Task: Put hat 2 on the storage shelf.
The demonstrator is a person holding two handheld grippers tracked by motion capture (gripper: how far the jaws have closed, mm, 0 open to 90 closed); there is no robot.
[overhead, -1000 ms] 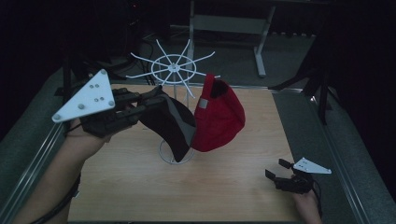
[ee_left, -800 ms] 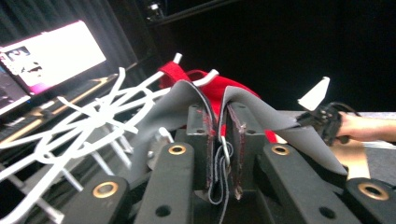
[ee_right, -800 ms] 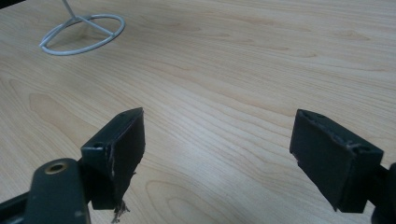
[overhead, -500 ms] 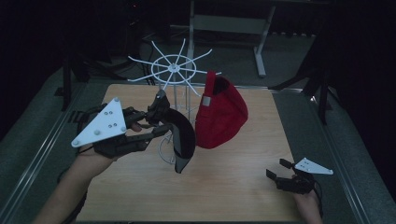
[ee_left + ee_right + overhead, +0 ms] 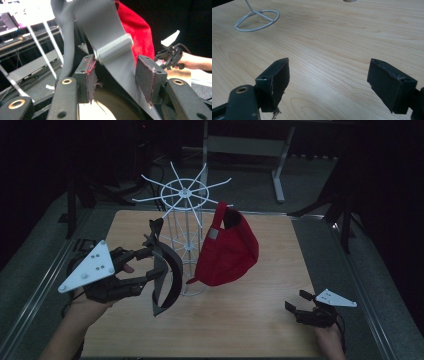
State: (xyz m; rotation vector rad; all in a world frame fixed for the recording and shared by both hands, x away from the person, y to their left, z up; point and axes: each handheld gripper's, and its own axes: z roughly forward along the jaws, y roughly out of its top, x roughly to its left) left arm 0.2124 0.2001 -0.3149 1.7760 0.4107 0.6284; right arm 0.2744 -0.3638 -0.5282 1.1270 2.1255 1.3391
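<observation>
My left gripper (image 5: 150,265) has just been opening – the grey cap's (image 5: 165,275) strap lies loose between its jaws, low beside the rack (image 5: 185,235), ready to drop. My right gripper (image 5: 302,306) rests spread and empty on the table (image 5: 250,320).

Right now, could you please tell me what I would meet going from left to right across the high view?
Left gripper → grey cap → white wire rack → red cap → right gripper, resting on the wooden table.
</observation>
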